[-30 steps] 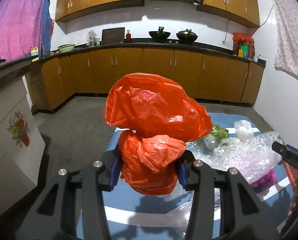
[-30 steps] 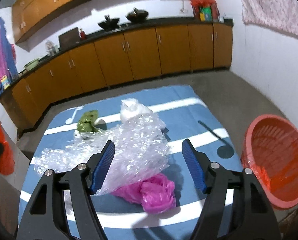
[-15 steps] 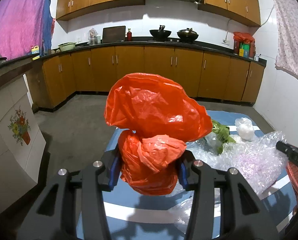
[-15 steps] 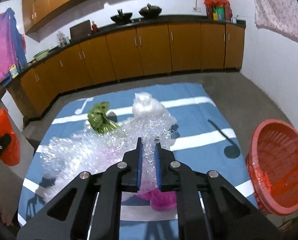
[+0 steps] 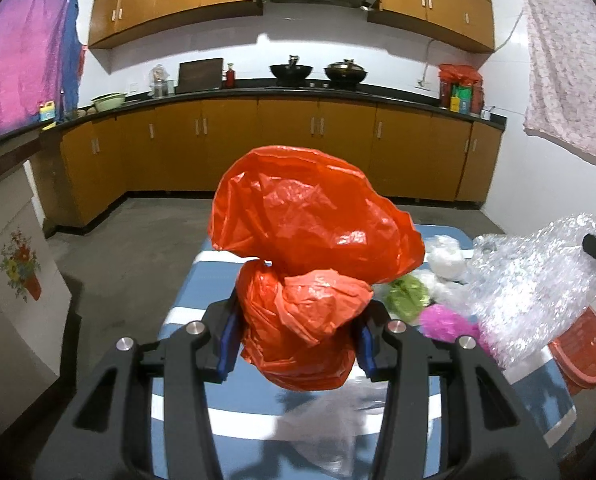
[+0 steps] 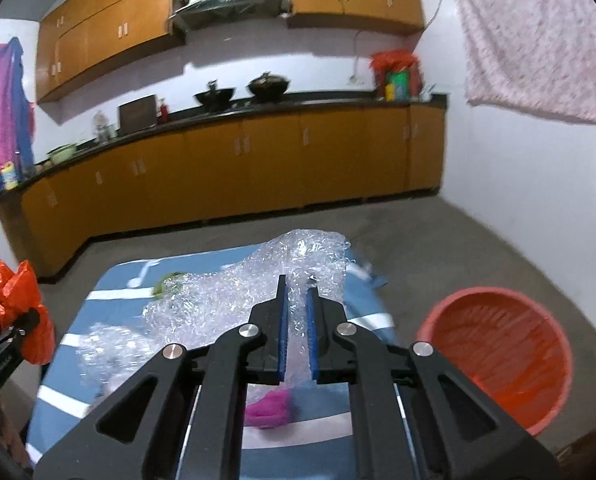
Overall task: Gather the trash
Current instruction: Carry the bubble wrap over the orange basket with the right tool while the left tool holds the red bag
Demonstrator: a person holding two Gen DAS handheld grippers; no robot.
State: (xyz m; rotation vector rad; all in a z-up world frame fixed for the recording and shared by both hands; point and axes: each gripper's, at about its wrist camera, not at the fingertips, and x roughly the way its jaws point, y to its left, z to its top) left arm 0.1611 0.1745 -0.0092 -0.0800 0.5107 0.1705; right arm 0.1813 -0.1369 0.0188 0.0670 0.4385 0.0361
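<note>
Beside the blue mat [image 6: 362, 300], your red basket [image 6: 498, 356] is sitting apparently empty; your right gripper [image 6: 296, 312] is clamping bubble wrap [image 6: 226, 300], your left gripper [image 5: 296, 338] is squeezing an orange bag [image 5: 310, 248].

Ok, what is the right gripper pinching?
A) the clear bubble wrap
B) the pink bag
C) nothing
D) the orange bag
A: in the right wrist view the right gripper has its blue pads pressed on the bubble wrap; the orange bag sits in the left gripper.
</note>
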